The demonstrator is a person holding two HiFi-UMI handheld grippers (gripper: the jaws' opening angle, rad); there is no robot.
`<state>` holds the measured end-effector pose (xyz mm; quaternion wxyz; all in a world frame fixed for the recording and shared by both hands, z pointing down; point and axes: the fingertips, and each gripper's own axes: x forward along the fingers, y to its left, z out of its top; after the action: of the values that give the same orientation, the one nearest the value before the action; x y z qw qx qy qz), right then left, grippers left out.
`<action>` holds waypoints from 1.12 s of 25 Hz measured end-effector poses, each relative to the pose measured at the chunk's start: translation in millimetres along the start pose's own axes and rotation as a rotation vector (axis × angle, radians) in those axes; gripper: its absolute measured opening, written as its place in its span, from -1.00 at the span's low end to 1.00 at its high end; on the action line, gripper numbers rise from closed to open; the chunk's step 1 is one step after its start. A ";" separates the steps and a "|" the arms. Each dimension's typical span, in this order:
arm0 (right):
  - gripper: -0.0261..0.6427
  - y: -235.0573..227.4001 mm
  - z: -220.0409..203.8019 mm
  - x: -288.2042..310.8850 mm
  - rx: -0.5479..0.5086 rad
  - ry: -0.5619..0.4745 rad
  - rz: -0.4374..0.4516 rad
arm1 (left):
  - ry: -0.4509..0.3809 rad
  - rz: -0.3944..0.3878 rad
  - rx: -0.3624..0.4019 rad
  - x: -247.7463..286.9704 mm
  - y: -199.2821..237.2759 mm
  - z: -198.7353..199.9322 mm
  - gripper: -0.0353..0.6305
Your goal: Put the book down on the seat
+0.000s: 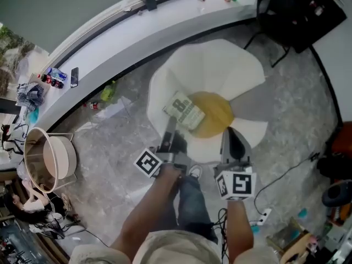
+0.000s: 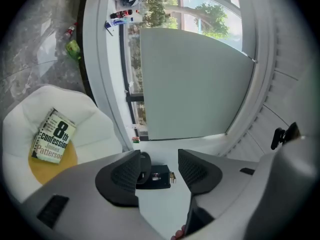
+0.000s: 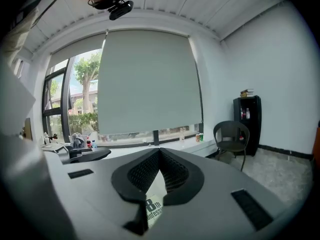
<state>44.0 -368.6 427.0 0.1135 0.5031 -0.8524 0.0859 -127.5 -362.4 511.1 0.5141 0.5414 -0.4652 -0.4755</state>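
Floor (image 1: 297,109) of grey stone lies open on the right of and in front of the white petal-backed chair (image 1: 220,70). A curved window sill (image 1: 137,32) bounds the room behind it. A black chair (image 1: 278,15) stands well apart at the far right, and a round tub (image 1: 49,158) well apart on the left. A cable (image 1: 286,172) trails across the floor near the person's right side.

The chair's yellow cushion (image 1: 217,114) is bare on its right half. The book (image 1: 185,112) lies flat on the seat, cover up, half on the cushion's left edge and half on the white shell. It is turned askew. The cover is pale with large black print, an "8th" legible in the left gripper view (image 2: 53,135).

Both forearms reach forward, side by side, from the bottom of the head view. The left gripper (image 1: 169,133) points at the chair's front edge, just short of the book, its jaws standing apart with nothing between them (image 2: 159,166). The right gripper (image 1: 228,133) sits beside the cushion's near right edge, clear of the book, jaws closed tip to tip and empty (image 3: 160,169).
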 end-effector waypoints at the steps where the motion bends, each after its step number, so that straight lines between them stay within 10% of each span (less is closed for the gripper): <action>1: -0.91 0.9 14.4 -8.9 -0.021 -0.012 -0.001 | 0.009 -0.010 -0.002 -1.3 -13.6 -1.8 -0.16; 10: -0.91 16.8 111.3 -62.6 -0.034 -0.127 -0.019 | 0.105 -0.129 0.007 -17.1 -132.8 -16.9 -0.22; 19: -0.91 38.1 152.5 -86.1 -0.089 -0.165 -0.037 | 0.160 -0.235 0.015 -28.1 -196.3 -19.4 -0.88; 24: -0.91 45.5 164.0 -89.1 -0.102 -0.182 -0.026 | 0.213 -0.230 0.216 -28.2 -216.5 -21.8 -0.88; 28: -0.91 54.6 166.8 -86.1 -0.092 -0.189 -0.018 | 0.275 -0.172 0.536 -32.3 -221.9 -18.2 -0.88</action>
<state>18.5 -313.8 241.0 0.0564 0.5107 -0.8579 -0.0021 -109.8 -319.7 290.9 0.3692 0.7543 -0.4523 -0.3002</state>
